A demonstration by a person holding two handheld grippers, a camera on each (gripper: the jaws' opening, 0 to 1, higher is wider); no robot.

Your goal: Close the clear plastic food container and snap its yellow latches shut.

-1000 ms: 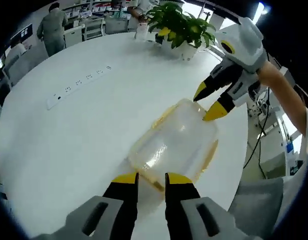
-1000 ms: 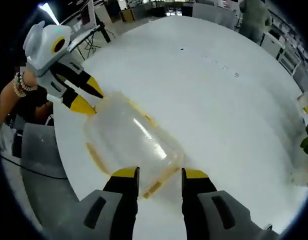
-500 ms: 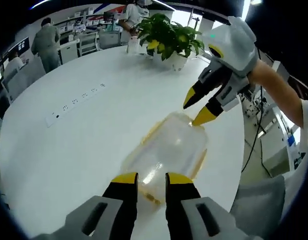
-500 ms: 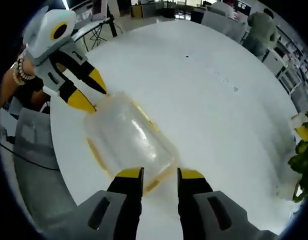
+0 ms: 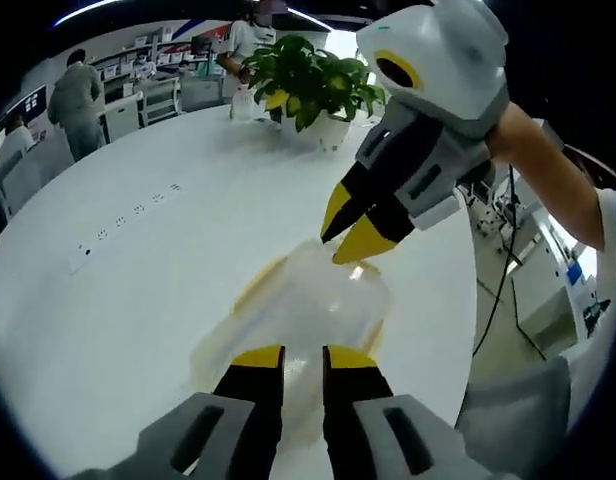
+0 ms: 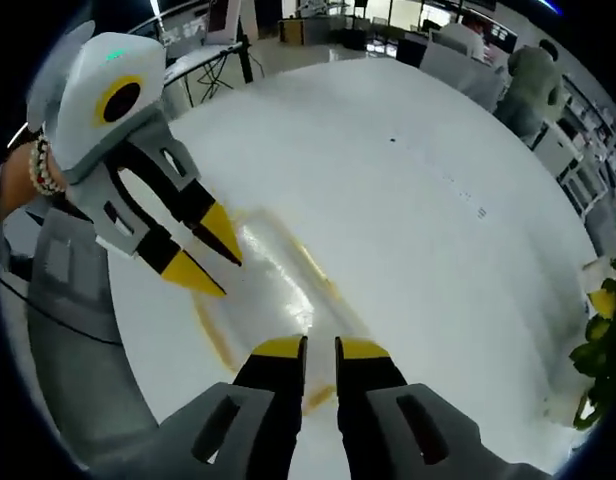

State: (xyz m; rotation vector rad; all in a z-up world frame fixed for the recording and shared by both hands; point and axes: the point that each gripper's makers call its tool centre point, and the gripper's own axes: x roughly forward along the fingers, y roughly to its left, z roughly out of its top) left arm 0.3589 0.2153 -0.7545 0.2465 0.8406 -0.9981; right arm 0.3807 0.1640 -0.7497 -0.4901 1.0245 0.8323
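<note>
Now we see both tongs nearer than a second ago: left tongs [image 5: 298, 357] and right tongs [image 6: 319, 347], each narrowed to a slit, meet over the clear container [image 5: 293, 310] on the white table [image 5: 118, 290], its yellow latches apparently unsnapped.

Since a second ago both grippers have closed in on the clear plastic food container with yellow latches [image 5: 298, 305]. The left gripper [image 5: 299, 356] now has its jaws narrowed almost together over the container's near end, and the right gripper [image 6: 318, 347] likewise at the opposite end.
</note>
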